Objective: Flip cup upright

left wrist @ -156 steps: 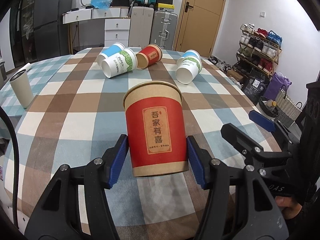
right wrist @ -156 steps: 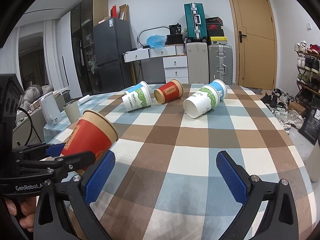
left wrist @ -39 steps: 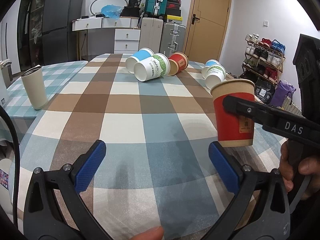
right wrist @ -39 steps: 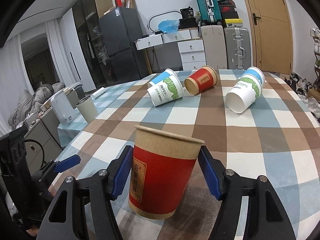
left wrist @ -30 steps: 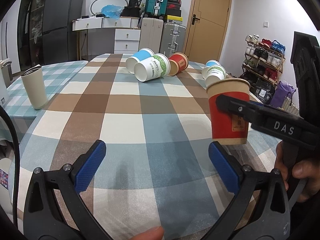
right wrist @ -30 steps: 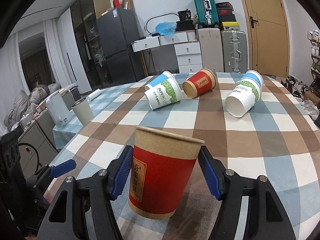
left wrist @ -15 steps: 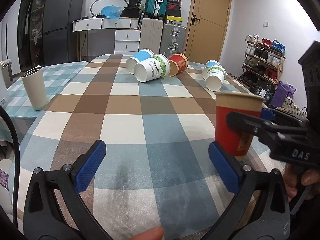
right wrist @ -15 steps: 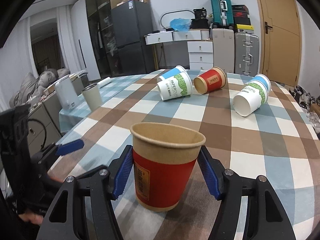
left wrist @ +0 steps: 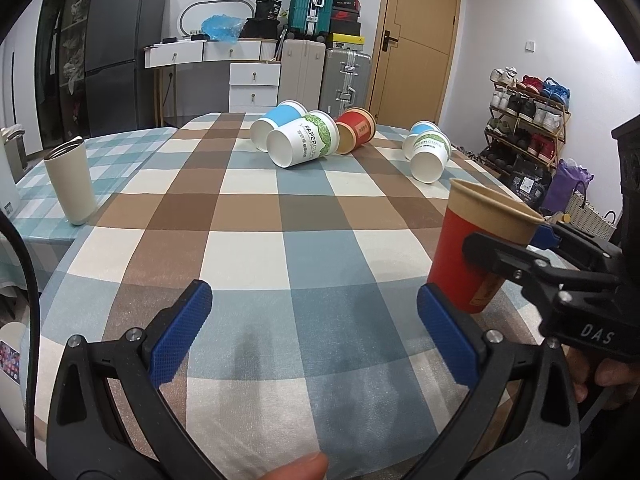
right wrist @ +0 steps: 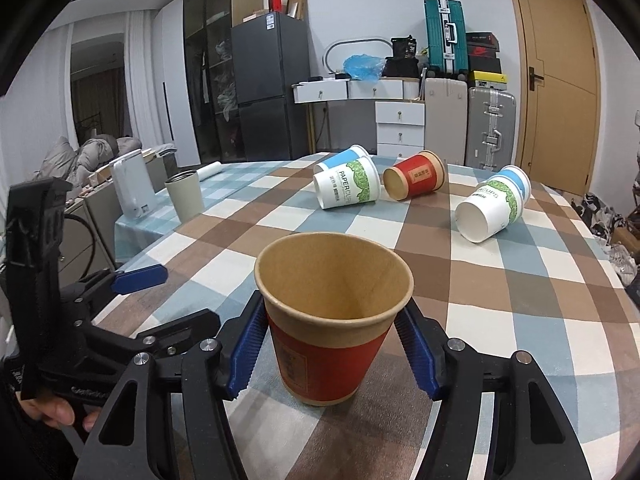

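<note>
A red paper cup with a brown rim [right wrist: 334, 324] stands mouth up between the blue pads of my right gripper [right wrist: 332, 354], which is shut on it low over the checked tablecloth [right wrist: 500, 280]. The same cup [left wrist: 472, 248] shows at the right of the left wrist view, held by the right gripper's black fingers [left wrist: 520, 260]. My left gripper [left wrist: 316, 332] is open and empty, just left of the cup.
Several paper cups lie on their sides at the far end: white and green [left wrist: 302, 144], blue [left wrist: 276, 120], red [left wrist: 356, 130], and a pair at the right [left wrist: 428, 152]. A beige tumbler [left wrist: 70, 182] stands at the left edge.
The right gripper has carried the red cup from mid-air down and toward me, tilting so its open mouth now shows. The left gripper has stayed open and still.
</note>
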Demonstrator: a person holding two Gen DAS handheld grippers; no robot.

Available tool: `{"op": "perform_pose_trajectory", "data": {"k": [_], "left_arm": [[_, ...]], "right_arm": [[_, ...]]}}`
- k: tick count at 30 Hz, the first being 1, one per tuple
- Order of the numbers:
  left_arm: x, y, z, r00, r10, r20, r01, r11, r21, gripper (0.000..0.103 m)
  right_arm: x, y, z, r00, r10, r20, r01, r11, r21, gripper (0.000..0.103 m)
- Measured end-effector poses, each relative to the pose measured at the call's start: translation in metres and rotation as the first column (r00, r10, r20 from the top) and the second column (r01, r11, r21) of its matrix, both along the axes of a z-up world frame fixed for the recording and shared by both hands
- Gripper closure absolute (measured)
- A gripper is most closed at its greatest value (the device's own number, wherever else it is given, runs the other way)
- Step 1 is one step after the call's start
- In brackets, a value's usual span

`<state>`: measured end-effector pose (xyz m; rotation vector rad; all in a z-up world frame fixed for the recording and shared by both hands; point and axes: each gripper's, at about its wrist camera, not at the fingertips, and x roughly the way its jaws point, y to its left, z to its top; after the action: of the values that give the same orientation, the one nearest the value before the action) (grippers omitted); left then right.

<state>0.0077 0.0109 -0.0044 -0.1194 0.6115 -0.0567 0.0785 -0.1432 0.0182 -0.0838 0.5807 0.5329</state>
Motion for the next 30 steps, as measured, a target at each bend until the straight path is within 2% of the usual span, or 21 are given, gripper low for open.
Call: {"op": "perform_pose_trajectory", "data": {"k": [6, 9, 11, 13, 17, 20, 30], "left_arm": [[0.0, -0.001, 0.0, 1.0, -0.002, 0.002, 0.002, 1.0, 0.003, 0.001], [-0.001, -0.002, 0.002, 1.0, -0.005, 0.014, 0.004, 1.0, 0.011, 0.001], [-0.002, -0.002, 0.003, 1.0, -0.003, 0.016, 0.003, 1.0, 0.013, 0.001], [-0.002, -0.002, 0.003, 1.0, -0.002, 0.018, 0.002, 1.0, 0.013, 0.001], [-0.004, -0.003, 0.003, 0.999, -0.006, 0.034, 0.005, 1.0, 0.017, 0.001], [-0.007, -0.005, 0.003, 0.999, -0.016, 0.049, 0.015, 1.0, 0.021, 0.001], [-0.018, -0.02, 0.005, 0.99, -0.091, 0.105, 0.087, 0.995, 0.039, 0.001]], "right_arm": [[-0.003, 0.003, -0.001, 1.0, 0.01, 0.019, -0.01, 1.0, -0.012, 0.037], [-0.002, -0.002, -0.002, 1.0, 0.009, 0.014, -0.009, 1.0, -0.017, 0.028], [-0.002, -0.009, -0.001, 1.0, 0.015, 0.014, -0.015, 1.0, 0.006, 0.014], [-0.004, -0.015, 0.001, 0.999, 0.019, 0.031, -0.02, 1.0, 0.019, 0.008], [-0.011, -0.024, 0.004, 0.997, 0.046, 0.062, -0.047, 0.999, 0.025, 0.004], [-0.017, -0.037, 0.007, 0.994, 0.079, 0.073, -0.084, 0.994, 0.072, 0.0], [-0.027, -0.068, 0.008, 0.987, 0.119, 0.108, -0.135, 0.978, 0.161, 0.0]]}}
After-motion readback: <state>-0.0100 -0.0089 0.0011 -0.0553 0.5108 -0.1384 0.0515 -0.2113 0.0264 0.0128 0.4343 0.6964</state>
